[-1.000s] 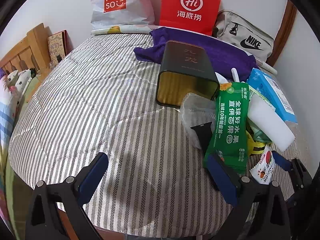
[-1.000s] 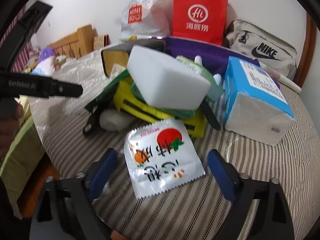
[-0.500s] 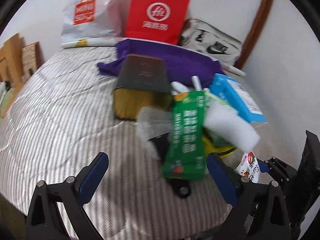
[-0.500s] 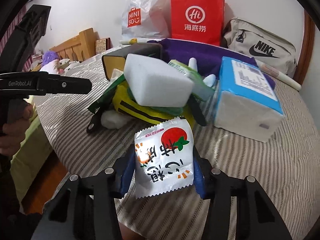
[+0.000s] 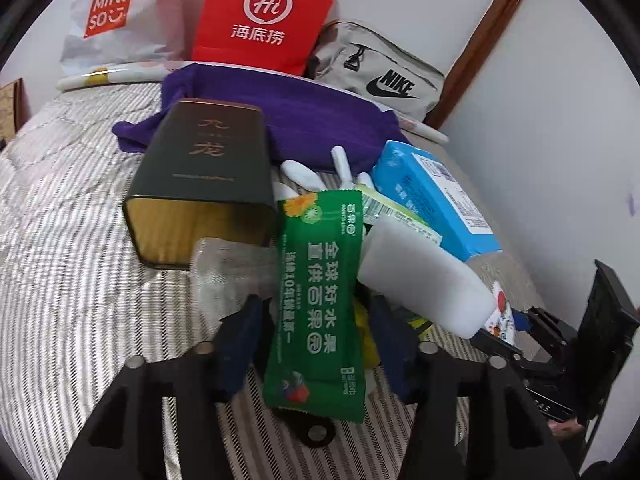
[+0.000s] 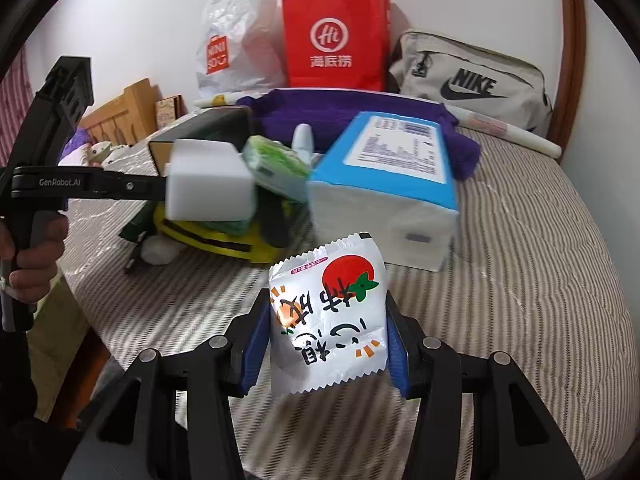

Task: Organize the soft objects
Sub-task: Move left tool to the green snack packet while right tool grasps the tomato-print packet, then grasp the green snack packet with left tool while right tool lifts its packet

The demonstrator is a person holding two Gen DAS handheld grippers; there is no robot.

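Soft stuff's piled at the bed's right edge. Green pouch (image 5: 318, 300) lies lengthwise at 6 o'clock between blue pads. White sponge (image 5: 424, 284) sits tilted on the heap at its 3 o'clock, blue tissue pack (image 5: 432, 196) at 1. Tomato-print sachet (image 6: 328, 316) stands upright, pinched, off the striped cover.

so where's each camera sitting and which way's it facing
Left wrist: on the left gripper, looking along its closing fingers at the green packet between them; the right gripper shows at right.
Right wrist: on the right gripper, facing the wall, fingers clamping the white tomato packet; the left hand shows at left.
Shared: white sponge, blue tissue pack, red bag.
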